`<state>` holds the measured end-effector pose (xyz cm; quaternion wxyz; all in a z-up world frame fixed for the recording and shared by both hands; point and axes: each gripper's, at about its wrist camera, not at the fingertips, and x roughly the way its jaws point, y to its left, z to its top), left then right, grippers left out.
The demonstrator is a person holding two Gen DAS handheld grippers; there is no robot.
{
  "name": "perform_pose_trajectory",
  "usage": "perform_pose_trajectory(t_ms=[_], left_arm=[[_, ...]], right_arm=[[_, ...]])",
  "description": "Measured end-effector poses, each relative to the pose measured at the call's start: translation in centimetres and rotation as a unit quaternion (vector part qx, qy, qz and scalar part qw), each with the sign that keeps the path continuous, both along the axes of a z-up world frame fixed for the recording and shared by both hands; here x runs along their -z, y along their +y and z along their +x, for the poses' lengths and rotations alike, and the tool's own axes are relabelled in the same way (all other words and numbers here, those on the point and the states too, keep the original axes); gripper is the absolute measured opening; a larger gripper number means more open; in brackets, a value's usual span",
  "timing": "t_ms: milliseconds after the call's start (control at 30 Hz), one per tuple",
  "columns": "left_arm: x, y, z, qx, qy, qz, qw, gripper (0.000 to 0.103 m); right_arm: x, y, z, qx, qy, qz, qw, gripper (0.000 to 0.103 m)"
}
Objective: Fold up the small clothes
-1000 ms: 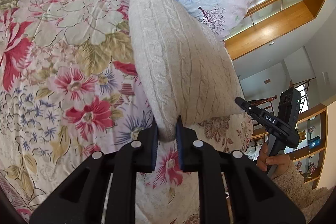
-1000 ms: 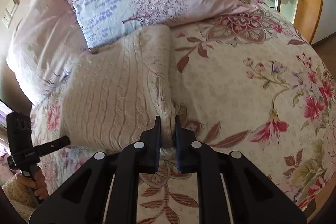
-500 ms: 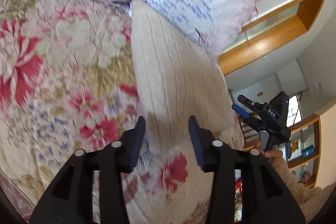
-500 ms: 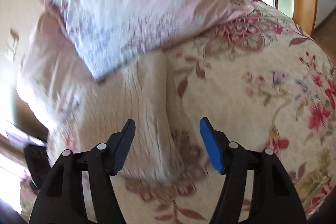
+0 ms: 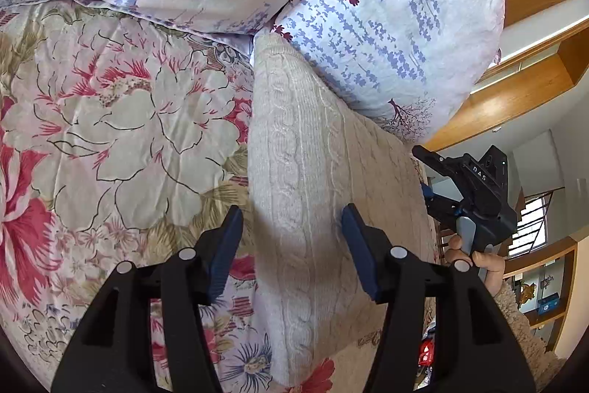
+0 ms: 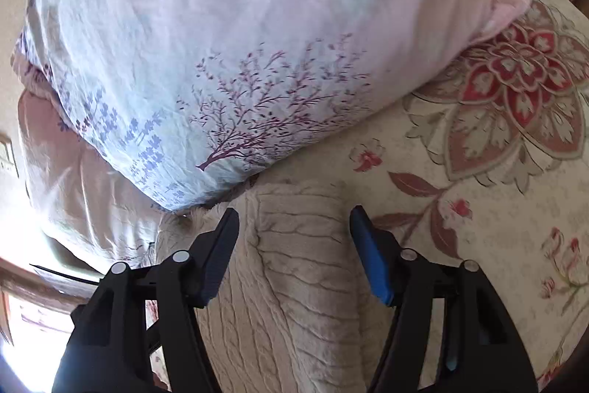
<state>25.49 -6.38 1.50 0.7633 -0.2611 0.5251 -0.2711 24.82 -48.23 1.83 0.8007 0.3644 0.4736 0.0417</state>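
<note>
in the left wrist view the floral bedspread (image 5: pixel 110 142) fills the left of the frame; at centre the cream cable-knit garment (image 5: pixel 313 194) lies folded on it, running from the bottom edge up to the lavender-print pillow (image 5: pixel 386 35) at upper right, which its far end touches; the left gripper (image 5: pixel 291 249) sits low at centre with its fingers spread wide, the knit lying between them and neither blue pad pressing on it; at the right edge the right gripper (image 5: pixel 429 172) shows side-on in a hand; in the right wrist view the pillow takes the upper left and centre, the garment lies at lower centre with its far edge tucked against the pillow, and the bedspread spreads out to the right; the right gripper's fingers are likewise parted, straddling a raised fold of the knit without gripping it; whether that fold is a sleeve or a doubled hem is hard to tell from here; the knit looks soft, thick and light, likely to sag and slump rather than hold a crease, not slippery; it would probably be best pinched at a doubled edge or corner, through all the layers, one gripper at each end, so the fold stays together.
</note>
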Motion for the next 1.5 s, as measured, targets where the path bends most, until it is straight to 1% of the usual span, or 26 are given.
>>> perform_pose_trajectory(t_ms=[33, 67, 100, 133, 200, 267, 300, 333, 467, 533, 567, 667, 700, 767, 833, 867, 900, 933, 967, 1000, 1033, 1100, 1167, 1267, 1367, 1500], left_arm=[[0.1, 0.0, 0.1, -0.002, 0.001, -0.001, 1.0000, 0.056], [0.3, 0.0, 0.2, -0.004, 0.003, -0.002, 1.0000, 0.056], [0.3, 0.1, 0.1, -0.005, 0.005, -0.003, 1.0000, 0.054], [0.5, 0.1, 0.1, -0.005, 0.007, -0.010, 0.9999, 0.047], [0.5, -0.1, 0.2, -0.005, 0.006, -0.011, 0.9999, 0.045], [0.3, -0.2, 0.0, -0.003, 0.000, -0.007, 1.0000, 0.043], [0.3, -0.3, 0.0, -0.003, -0.001, -0.008, 1.0000, 0.043], [0.4, -0.3, -0.1, -0.003, -0.001, -0.009, 1.0000, 0.043], [1.1, -0.8, 0.2, -0.005, 0.006, -0.015, 0.9999, 0.043], [1.3, -0.9, 0.1, -0.006, 0.006, -0.017, 0.9998, 0.043], [1.5, -0.6, -0.1, -0.005, 0.006, -0.016, 0.9998, 0.043], [1.9, -0.7, -0.1, -0.008, 0.008, -0.015, 0.9998, 0.050], [2.0, -0.8, -0.1, -0.009, 0.006, -0.016, 0.9998, 0.050], [1.8, -1.0, 0.1, -0.006, 0.002, -0.008, 0.9999, 0.051], [1.5, -1.0, 0.2, -0.005, 0.002, -0.006, 1.0000, 0.053], [1.3, -0.9, 0.3, -0.005, 0.001, -0.011, 0.9999, 0.053], [1.0, -0.8, 0.3, -0.004, -0.002, -0.014, 0.9999, 0.052], [0.6, -0.6, 0.1, -0.001, -0.008, -0.015, 0.9998, 0.053], [0.3, -0.5, 0.1, 0.004, -0.014, -0.015, 0.9998, 0.053], [0.0, -0.5, 0.0, 0.011, -0.020, -0.015, 0.9996, 0.056], [-0.2, -0.5, 0.0, 0.017, -0.022, -0.015, 0.9995, 0.060], [-0.4, -0.6, 0.1, 0.027, -0.025, -0.017, 0.9992, 0.061], [-0.5, -0.6, 0.5, 0.031, -0.023, -0.018, 0.9991, 0.063], [-0.3, -1.0, 1.5, 0.041, -0.010, -0.014, 0.9990, 0.067], [0.1, -1.5, 2.3, 0.061, 0.005, -0.009, 0.9981, 0.069], [0.9, -2.2, 3.4, 0.082, 0.028, -0.012, 0.9962, 0.070]], right_arm=[[0.0, 0.4, 0.1, -0.006, -0.005, -0.005, 1.000, 0.038], [-0.1, 0.6, 0.3, -0.011, -0.010, -0.008, 1.000, 0.017], [-0.3, 0.8, 0.2, -0.013, -0.018, -0.012, 1.000, 0.013], [-0.6, 1.0, 0.0, -0.011, -0.031, -0.021, 0.999, 0.011], [-2.2, 1.1, -1.0, -0.001, -0.072, -0.042, 0.996, 0.010], [-3.4, 0.6, -2.3, 0.015, -0.104, -0.044, 0.993, 0.010], [-3.6, 0.4, -2.7, 0.024, -0.108, -0.046, 0.993, 0.010], [-3.4, 0.2, -3.0, 0.030, -0.104, -0.049, 0.993, 0.010], [-0.2, 0.3, -2.2, 0.027, -0.029, -0.088, 0.995, 0.010], [0.3, 0.8, -1.8, 0.024, -0.020, -0.099, 0.995, 0.010], [0.5, 1.2, -1.4, 0.017, -0.012, -0.114, 0.993, 0.010], [1.1, 2.1, -0.4, 0.000, 0.006, -0.139, 0.990, 0.010], [1.2, 2.3, -0.1, -0.003, 0.008, -0.144, 0.990, 0.010], [1.1, 2.6, 0.3, -0.009, 0.012, -0.149, 0.989, 0.011], [0.7, 3.0, 0.6, -0.013, 0.013, -0.139, 0.990, 0.012], [0.2, 2.6, 0.6, -0.008, 0.010, -0.127, 0.992, 0.018], [-0.4, 2.1, 0.4, -0.001, 0.001, -0.108, 0.994, 0.030], [-0.9, 1.8, 0.2, 0.003, -0.003, -0.098, 0.995, 0.039], [-1.6, 1.2, -0.5, 0.011, -0.011, -0.083, 0.996, 0.057], [-2.0, 0.9, -0.9, 0.014, -0.016, -0.075, 0.997, 0.070], [-2.3, 0.4, -1.3, 0.015, -0.022, -0.063, 0.998, 0.073], [-2.4, -0.4, -2.1, 0.007, -0.020, -0.024, 0.999, 0.078], [-1.4, -1.1, -2.6, -0.001, 0.005, 0.026, 1.000, 0.078], [0.3, -1.5, -3.1, -0.012, 0.036, 0.084, 0.996, 0.078], [1.6, -1.5, -4.4, -0.023, 0.063, 0.102, 0.992, 0.078], [2.7, -0.9, -4.0, -0.049, 0.075, 0.124, 0.988, 0.078]])
